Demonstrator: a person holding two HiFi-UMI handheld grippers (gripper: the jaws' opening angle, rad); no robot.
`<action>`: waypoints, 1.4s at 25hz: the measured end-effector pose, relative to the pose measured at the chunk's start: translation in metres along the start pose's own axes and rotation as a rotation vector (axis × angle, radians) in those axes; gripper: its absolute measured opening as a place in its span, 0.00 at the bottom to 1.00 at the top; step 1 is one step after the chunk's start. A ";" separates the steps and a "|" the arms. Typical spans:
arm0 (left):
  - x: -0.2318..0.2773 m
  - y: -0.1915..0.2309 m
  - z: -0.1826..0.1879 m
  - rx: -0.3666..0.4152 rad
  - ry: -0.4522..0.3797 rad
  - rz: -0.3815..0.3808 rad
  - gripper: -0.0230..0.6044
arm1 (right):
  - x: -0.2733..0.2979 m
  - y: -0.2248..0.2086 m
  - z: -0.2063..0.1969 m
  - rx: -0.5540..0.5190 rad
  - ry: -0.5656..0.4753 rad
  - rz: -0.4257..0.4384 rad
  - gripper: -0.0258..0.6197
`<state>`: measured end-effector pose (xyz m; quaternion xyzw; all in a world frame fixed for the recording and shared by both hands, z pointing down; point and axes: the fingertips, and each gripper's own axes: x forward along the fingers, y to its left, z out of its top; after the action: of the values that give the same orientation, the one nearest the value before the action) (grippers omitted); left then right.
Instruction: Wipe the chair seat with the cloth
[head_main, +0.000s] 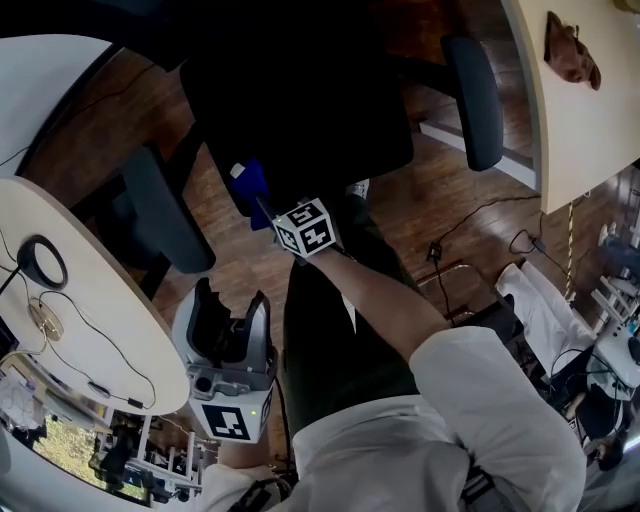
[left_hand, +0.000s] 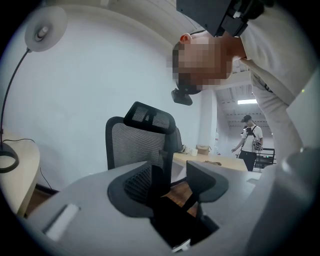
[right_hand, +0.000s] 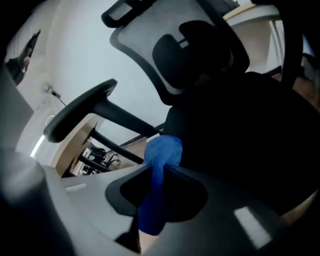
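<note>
Looking along right gripper (right_hand: 160, 169): found jaws clamped on bunched blue cloth (right_hand: 162, 150), free end poking past the tips. Located cloth at near-left edge of black chair seat (head_main: 300, 100); could not tell whether touching. Noted armrest (head_main: 160, 215) just beside cloth. Found left gripper (left_hand: 172, 175) jaws apart, nothing between; held low beside white desk (head_main: 100, 300), well apart from seat, pointed toward mesh backrest (left_hand: 140, 142).
</note>
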<state>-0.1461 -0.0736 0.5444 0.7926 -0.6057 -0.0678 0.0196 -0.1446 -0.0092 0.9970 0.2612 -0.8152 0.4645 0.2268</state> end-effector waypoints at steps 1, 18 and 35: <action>0.000 0.001 0.000 0.004 -0.001 0.000 0.54 | 0.016 0.013 -0.012 -0.022 0.024 0.024 0.15; 0.010 -0.009 0.000 -0.045 -0.010 -0.018 0.54 | -0.188 -0.249 -0.036 0.001 -0.011 -0.422 0.15; 0.021 -0.019 0.153 0.017 -0.002 0.046 0.52 | -0.282 -0.040 0.178 -0.104 -0.327 -0.240 0.15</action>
<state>-0.1420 -0.0813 0.3892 0.7784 -0.6245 -0.0630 0.0137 0.0734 -0.1214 0.7671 0.4161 -0.8272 0.3428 0.1586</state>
